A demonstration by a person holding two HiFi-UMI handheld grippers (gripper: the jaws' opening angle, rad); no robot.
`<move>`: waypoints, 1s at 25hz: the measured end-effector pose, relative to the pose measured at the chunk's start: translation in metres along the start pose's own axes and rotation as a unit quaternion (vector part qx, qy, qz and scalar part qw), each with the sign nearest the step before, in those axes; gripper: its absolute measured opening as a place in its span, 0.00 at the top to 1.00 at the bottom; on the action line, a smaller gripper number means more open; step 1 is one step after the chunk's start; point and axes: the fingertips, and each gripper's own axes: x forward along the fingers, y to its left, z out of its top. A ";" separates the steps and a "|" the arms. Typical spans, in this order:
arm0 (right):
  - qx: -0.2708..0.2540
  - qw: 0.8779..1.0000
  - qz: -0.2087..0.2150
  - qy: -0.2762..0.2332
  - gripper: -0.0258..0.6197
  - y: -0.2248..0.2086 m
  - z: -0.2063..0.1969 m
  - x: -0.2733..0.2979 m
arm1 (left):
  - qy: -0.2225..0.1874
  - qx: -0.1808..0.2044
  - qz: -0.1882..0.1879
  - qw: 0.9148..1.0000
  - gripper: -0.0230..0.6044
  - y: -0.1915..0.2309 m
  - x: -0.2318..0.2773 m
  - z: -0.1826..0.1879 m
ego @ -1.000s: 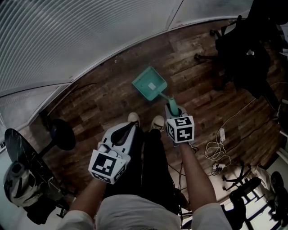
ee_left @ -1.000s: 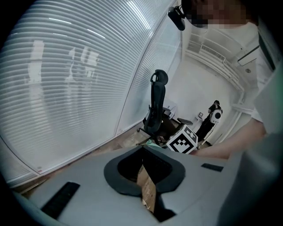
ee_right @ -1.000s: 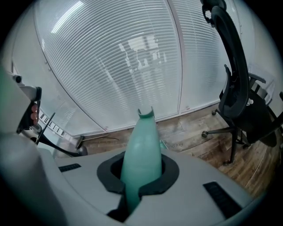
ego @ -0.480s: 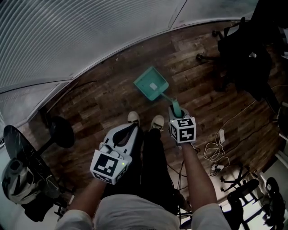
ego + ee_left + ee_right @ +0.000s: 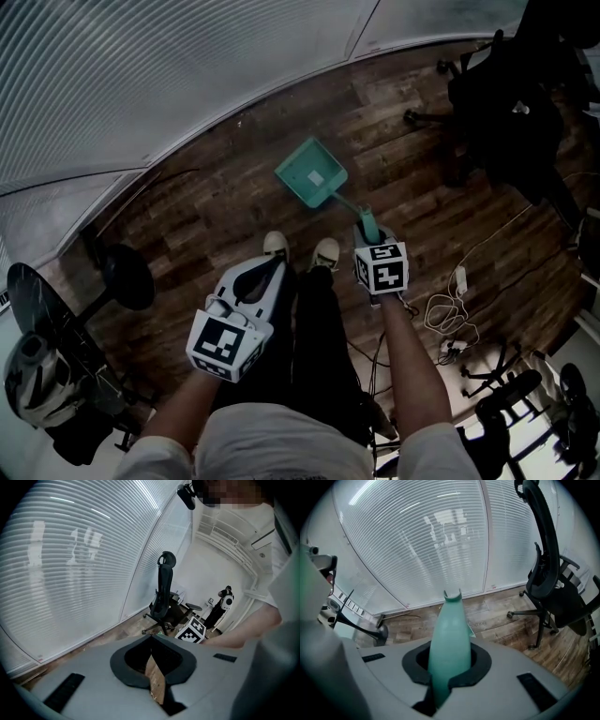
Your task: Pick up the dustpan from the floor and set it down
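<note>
A person stands on a dark wooden floor (image 5: pixel 412 169) with a gripper in each hand, seen from above. The right gripper (image 5: pixel 367 234) is clamped on the handle (image 5: pixel 449 644) of a teal dustpan (image 5: pixel 313 173); in the right gripper view both jaws press on the tapering handle, which rises out from between them toward 12 o'clock. In the head view the pan sits at about 11 o'clock from that gripper and at 12 o'clock from the person's pale shoes (image 5: pixel 276 246), its open tray facing up and a small pale patch lying in it. Whether the pan's front edge touches the boards cannot be told from these views. The left gripper (image 5: pixel 272 272) is held at 9 o'clock from the right one, over the person's dark trousers (image 5: pixel 314 319), well apart from the dustpan. Its jaws are drawn together with nothing between them, only a thin wedge of floor showing through in the left gripper view. White slatted blinds (image 5: pixel 169 75) curve across the frame from 9 to 12 o'clock. A black office chair (image 5: pixel 506 94) stands at 2 o'clock, loose pale cables (image 5: pixel 450 314) lie on the floor at 4 o'clock, and the dark round base of a stand (image 5: pixel 127 279) rests at 9 o'clock.
</note>
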 end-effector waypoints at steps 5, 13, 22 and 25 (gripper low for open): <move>-0.001 1.000 0.007 0.015 0.78 0.001 -0.008 0.000 | 0.004 0.002 -0.001 1.000 0.93 -0.005 0.000 0.000; 0.007 1.000 0.003 0.019 0.72 -0.001 -0.014 -0.008 | 0.003 0.006 0.000 1.000 0.93 -0.011 -0.003 0.002; 0.017 1.000 -0.008 0.011 0.69 -0.001 -0.020 -0.028 | -0.003 0.013 -0.001 1.000 0.93 -0.019 -0.014 0.003; 0.018 1.000 -0.010 0.011 0.68 -0.001 -0.023 -0.036 | -0.006 0.018 -0.003 1.000 0.93 -0.024 -0.016 0.005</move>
